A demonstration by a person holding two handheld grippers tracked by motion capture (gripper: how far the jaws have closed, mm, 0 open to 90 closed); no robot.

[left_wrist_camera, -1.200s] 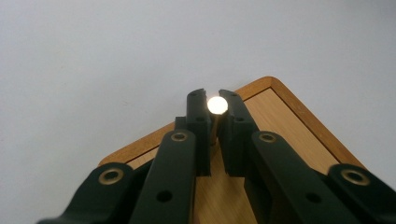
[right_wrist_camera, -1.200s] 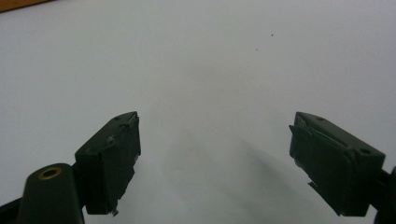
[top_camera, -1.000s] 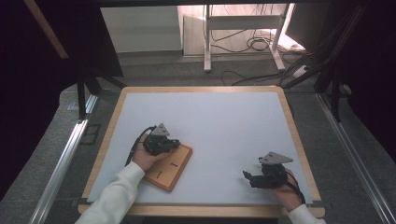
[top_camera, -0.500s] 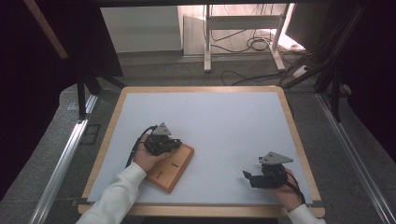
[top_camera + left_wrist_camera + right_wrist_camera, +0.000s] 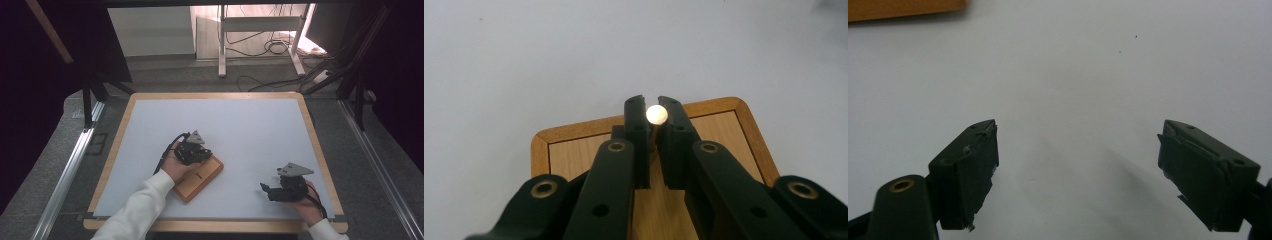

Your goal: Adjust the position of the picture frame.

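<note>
Wooden board (image 5: 200, 177) with a darker rim, lying flat on the pale table (image 5: 240, 130) near its front-left part; in the left gripper view its face carries nothing but the peg. Left gripper (image 5: 652, 111), held above the board and pointing down at it, its jaws nearly closed and clamped on a small wooden peg (image 5: 656, 115), whose round pale end faces the camera while its shaft runs down toward the board. Left hand (image 5: 175, 167) and white sleeve enter from the bottom edge. Right gripper (image 5: 267, 191), low over the table's front-right part, well apart from the board, jaws spread wide with nothing between them; its hand (image 5: 310, 202) lies behind it.
</note>
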